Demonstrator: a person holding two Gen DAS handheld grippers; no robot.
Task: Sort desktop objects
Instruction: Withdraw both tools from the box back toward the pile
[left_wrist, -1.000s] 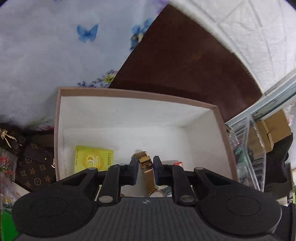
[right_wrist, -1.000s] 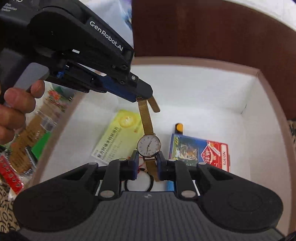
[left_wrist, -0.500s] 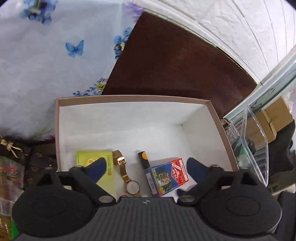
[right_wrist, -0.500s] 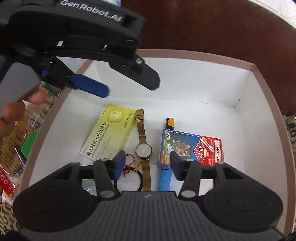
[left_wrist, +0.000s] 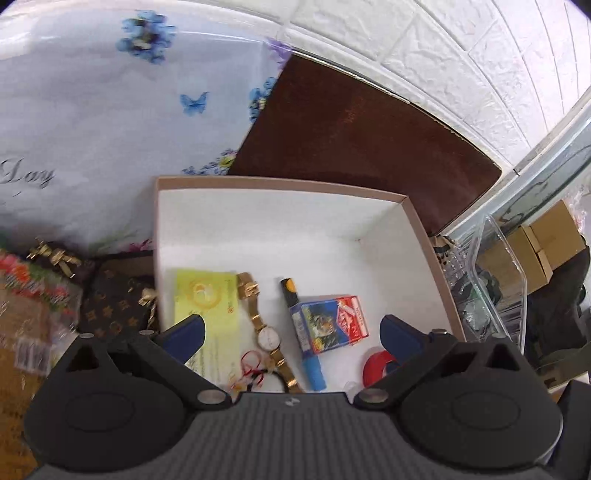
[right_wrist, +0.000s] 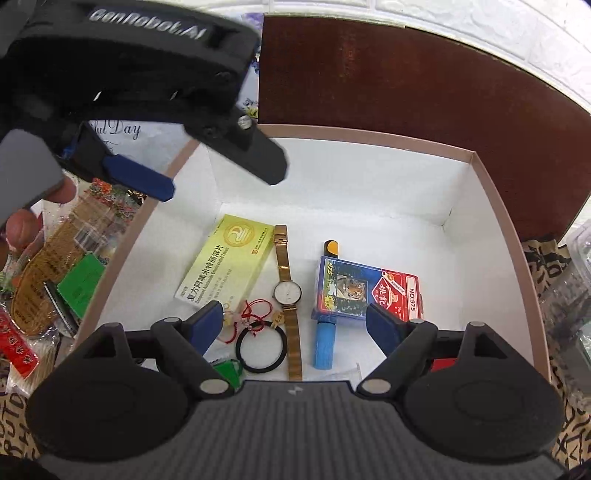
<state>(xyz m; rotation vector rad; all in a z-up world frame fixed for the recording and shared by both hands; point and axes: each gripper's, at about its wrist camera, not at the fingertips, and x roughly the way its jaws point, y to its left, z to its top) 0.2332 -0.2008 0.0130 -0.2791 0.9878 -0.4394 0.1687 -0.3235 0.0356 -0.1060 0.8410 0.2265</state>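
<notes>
A gold mesh-strap watch (right_wrist: 287, 293) (left_wrist: 266, 338) lies flat on the white floor of the open cardboard box (right_wrist: 491, 206) (left_wrist: 280, 181). It rests between a yellow-green medicine carton (right_wrist: 229, 258) and a pack of playing cards (right_wrist: 365, 291). My right gripper (right_wrist: 295, 319) hovers above the watch, its jaws opening, and nothing touches its pads. My left gripper (left_wrist: 291, 332) (right_wrist: 218, 181) hangs over the box's left wall, jaws opening wide, with nothing in them. A blue pen (right_wrist: 325, 343), a black hair ring (right_wrist: 261, 350) and a red string charm (right_wrist: 258, 310) also lie inside.
Snack packets (right_wrist: 44, 280) and a monogram pouch (left_wrist: 114, 306) crowd the table left of the box. A red tape roll (left_wrist: 376, 365) sits in the box's near right corner. A clear plastic container (left_wrist: 491, 280) stands on the right, brown tabletop (right_wrist: 406, 81) and floral cloth (left_wrist: 92, 110) behind.
Both grippers held the watch by its strap a second ago. They opened and let it go; it now lies on the box floor, and both have lifted and drawn back.
</notes>
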